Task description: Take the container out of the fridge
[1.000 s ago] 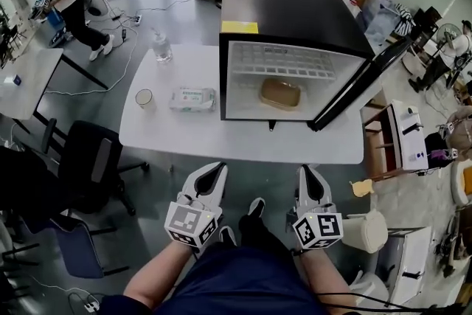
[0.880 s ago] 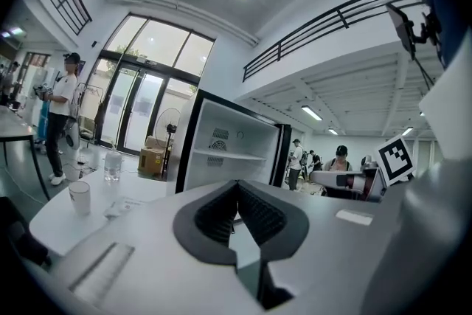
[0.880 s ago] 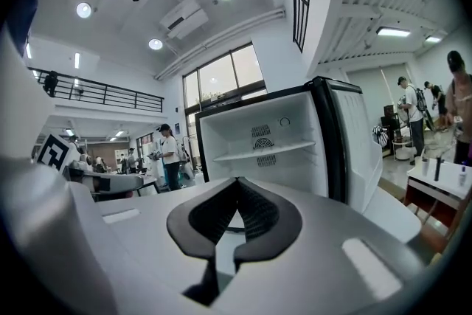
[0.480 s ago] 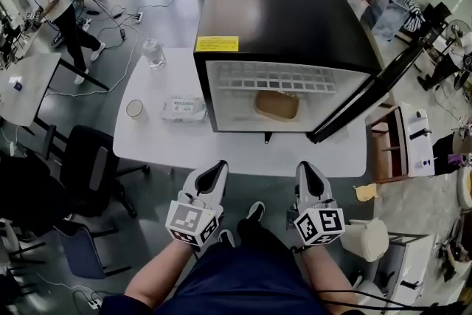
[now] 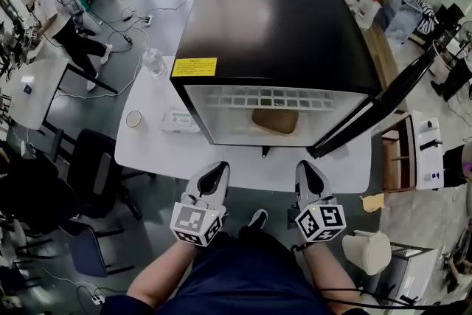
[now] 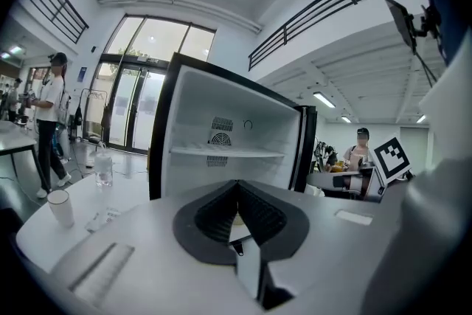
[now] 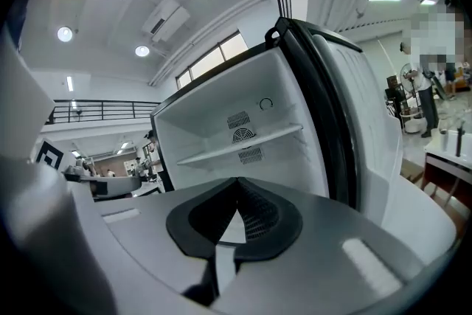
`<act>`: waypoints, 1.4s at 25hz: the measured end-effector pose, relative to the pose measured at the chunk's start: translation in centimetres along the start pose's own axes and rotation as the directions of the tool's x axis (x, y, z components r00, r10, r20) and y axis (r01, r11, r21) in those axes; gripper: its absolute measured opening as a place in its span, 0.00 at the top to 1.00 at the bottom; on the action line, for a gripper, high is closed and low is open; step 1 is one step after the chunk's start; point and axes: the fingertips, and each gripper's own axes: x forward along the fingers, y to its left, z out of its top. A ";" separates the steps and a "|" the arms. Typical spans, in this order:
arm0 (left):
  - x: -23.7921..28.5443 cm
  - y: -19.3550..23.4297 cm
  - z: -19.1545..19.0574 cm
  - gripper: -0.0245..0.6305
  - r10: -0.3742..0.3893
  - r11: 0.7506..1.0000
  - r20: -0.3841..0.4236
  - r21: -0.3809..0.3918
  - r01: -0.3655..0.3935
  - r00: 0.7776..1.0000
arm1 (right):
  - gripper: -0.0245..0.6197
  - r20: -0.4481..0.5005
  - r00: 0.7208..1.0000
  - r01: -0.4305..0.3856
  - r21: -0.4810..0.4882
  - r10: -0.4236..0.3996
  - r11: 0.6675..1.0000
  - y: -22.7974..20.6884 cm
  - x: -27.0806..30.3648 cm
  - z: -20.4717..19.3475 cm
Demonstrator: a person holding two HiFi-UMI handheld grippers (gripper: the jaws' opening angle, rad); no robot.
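I'm holding both tongs fully closed and empty: the left gripper point(image 5: 216, 168) and right gripper point(image 5: 306, 167) sit just short of the table point(image 5: 147, 153). The brown container point(image 5: 275, 120) lies inside the open fridge point(image 5: 280, 33). Its yellow label point(image 5: 194, 67) has print too small to read.

No words or numbers can be read. A yellow label point(image 5: 195, 67) on top of the fridge point(image 5: 295, 26) carries dark print too small to make out. The pack point(image 5: 180, 120) on the worktop point(image 5: 147, 151) bears faint print that is also illegible. Square markers point(image 5: 193, 220) on the left gripper point(image 5: 219, 168) and right gripper point(image 5: 304, 165) are black-and-white patterns with no letters.
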 end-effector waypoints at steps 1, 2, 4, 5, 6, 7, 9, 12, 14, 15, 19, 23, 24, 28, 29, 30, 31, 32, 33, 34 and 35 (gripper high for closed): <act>0.4 -0.1 0.0 0.96 0.004 1.000 -0.003 0.001 -0.004 1.000 | 0.95 -0.005 1.000 -0.003 0.001 0.003 1.000 -0.4 0.3 0.0; 0.8 -0.2 -0.1 0.96 0.007 1.000 -0.006 0.001 -0.007 1.000 | 0.95 -0.009 1.000 -0.007 0.001 0.007 1.000 -0.7 0.5 0.0; 1.6 -0.5 -0.3 0.96 0.012 1.000 -0.011 -0.002 -0.012 1.000 | 0.95 -0.019 1.000 -0.016 0.001 0.016 1.000 -1.2 1.0 -0.1; 2.0 -0.6 -0.5 0.96 0.012 1.000 -0.013 -0.003 -0.012 1.000 | 0.95 -0.024 0.999 -0.022 0.006 0.022 1.000 -1.4 1.2 -0.3; 2.3 -0.6 -0.7 0.96 0.011 1.000 -0.015 -0.003 -0.011 1.000 | 0.95 -0.029 0.999 -0.029 0.012 0.030 0.999 -1.5 1.5 -0.5; 2.6 -0.6 -0.9 0.96 0.010 1.000 -0.018 -0.002 -0.010 1.000 | 0.95 -0.033 0.999 -0.037 0.018 0.037 0.999 -1.6 1.9 -0.8; 3.3 -0.3 -1.4 0.96 0.011 1.000 -0.022 0.003 -0.011 1.000 | 0.95 -0.037 0.998 -0.042 0.022 0.043 0.999 -1.8 2.8 -1.4; 4.2 0.0 -2.0 0.96 0.016 1.000 -0.031 0.023 -0.015 0.999 | 0.95 -0.048 0.999 -0.023 0.020 0.024 1.000 -2.6 4.1 -2.2; 5.0 0.0 -2.4 0.96 0.000 0.999 -0.048 0.033 0.001 0.999 | 0.95 -0.065 0.998 0.002 0.041 0.001 0.999 -3.3 5.1 -2.8; 5.5 0.0 -2.6 0.96 -0.012 0.999 -0.060 0.033 0.014 0.998 | 0.95 -0.074 0.997 0.016 0.056 -0.012 0.998 -3.7 5.6 -3.1; 7.9 0.3 -3.7 0.96 -0.059 0.998 -0.116 0.010 0.060 0.992 | 0.95 -0.109 0.992 0.074 0.128 -0.060 0.989 -5.5 7.3 -4.2; 10.6 0.8 -4.9 0.96 -0.111 0.994 -0.173 -0.029 0.107 0.979 | 0.95 -0.142 0.984 0.138 0.242 -0.105 0.960 -7.3 9.0 -5.9; 11.1 0.9 -5.2 0.96 -0.126 0.992 -0.185 -0.037 0.122 0.975 | 0.95 -0.150 0.982 0.152 0.275 -0.114 0.949 -7.7 9.4 -6.3; 12.2 0.5 -6.6 0.96 -0.185 0.983 -0.237 -0.051 0.178 0.954 | 0.95 -0.165 0.977 0.195 0.432 -0.136 0.881 -9.3 10.6 -8.0; 12.3 0.3 -7.0 0.96 -0.198 0.980 -0.251 -0.052 0.191 0.948 | 0.95 -0.164 0.977 0.201 0.475 -0.139 0.857 -9.7 10.8 -8.4; 12.4 0.2 -7.3 0.96 -0.213 0.977 -0.264 -0.053 0.206 0.941 | 0.95 -0.162 0.976 0.207 0.513 -0.142 0.833 -10.1 11.0 -8.9; 12.5 0.0 -7.7 0.96 -0.229 0.973 -0.277 -0.054 0.223 0.933 | 0.94 -0.161 0.976 0.211 0.542 -0.145 0.813 -10.5 11.2 -9.3; 12.5 -0.2 -8.0 0.96 -0.244 0.970 -0.291 -0.054 0.239 0.925 | 0.93 -0.162 0.976 0.215 0.562 -0.148 0.798 -10.8 11.5 -9.7; 12.5 -0.4 -8.2 0.95 -0.256 0.966 -0.303 -0.054 0.252 0.918 | 0.92 -0.163 0.975 0.219 0.575 -0.152 0.788 -11.2 11.7 -10.0; 12.4 -0.4 -8.4 0.95 -0.266 0.963 -0.314 -0.053 0.263 0.911 | 0.91 -0.165 0.974 0.224 0.585 -0.156 0.779 -11.5 11.9 -10.2; 12.3 -0.4 -8.6 0.95 -0.273 0.961 -0.323 -0.053 0.270 0.906 | 0.89 -0.166 0.973 0.228 0.596 -0.160 0.770 -11.8 12.2 -10.5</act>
